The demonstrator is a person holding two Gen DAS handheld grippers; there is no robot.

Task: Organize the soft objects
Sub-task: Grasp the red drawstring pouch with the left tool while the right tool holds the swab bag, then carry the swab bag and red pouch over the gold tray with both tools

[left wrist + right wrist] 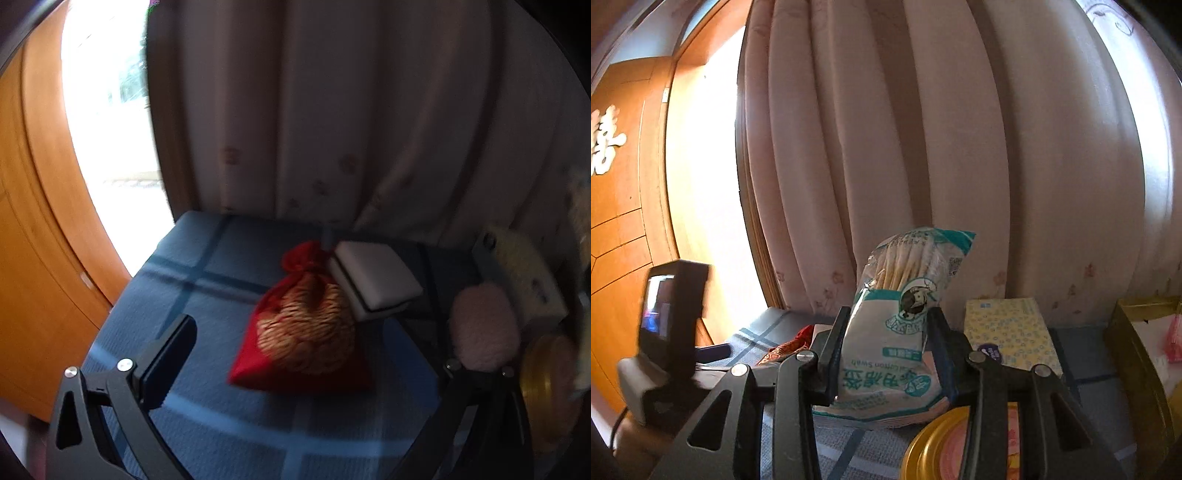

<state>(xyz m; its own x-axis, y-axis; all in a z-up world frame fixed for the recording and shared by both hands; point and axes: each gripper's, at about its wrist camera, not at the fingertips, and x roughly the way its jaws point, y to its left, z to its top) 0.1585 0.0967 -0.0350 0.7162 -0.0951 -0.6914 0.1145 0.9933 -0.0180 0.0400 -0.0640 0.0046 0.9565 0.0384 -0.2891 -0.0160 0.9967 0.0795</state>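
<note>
A red and gold drawstring pouch point(306, 325) lies on the blue checked cloth point(207, 266). A white sponge block point(373, 277) rests just behind it. A pink fluffy pad point(484, 328) sits by my left gripper's right finger. My left gripper point(317, 354) is open, its fingers either side of the pouch and short of it. My right gripper point(886, 347) is shut on a bag of cotton swabs point(901, 325), holding it upright above the cloth. The pouch point(786, 349) peeks out left of the right gripper.
A yellow tissue pack point(1008, 328) stands behind the right gripper. A gold tin point(1137, 354) is at the right and a round gold lid point(938, 446) below the gripper. A curtain point(923, 147) hangs behind. A wooden door point(40, 240) stands at left.
</note>
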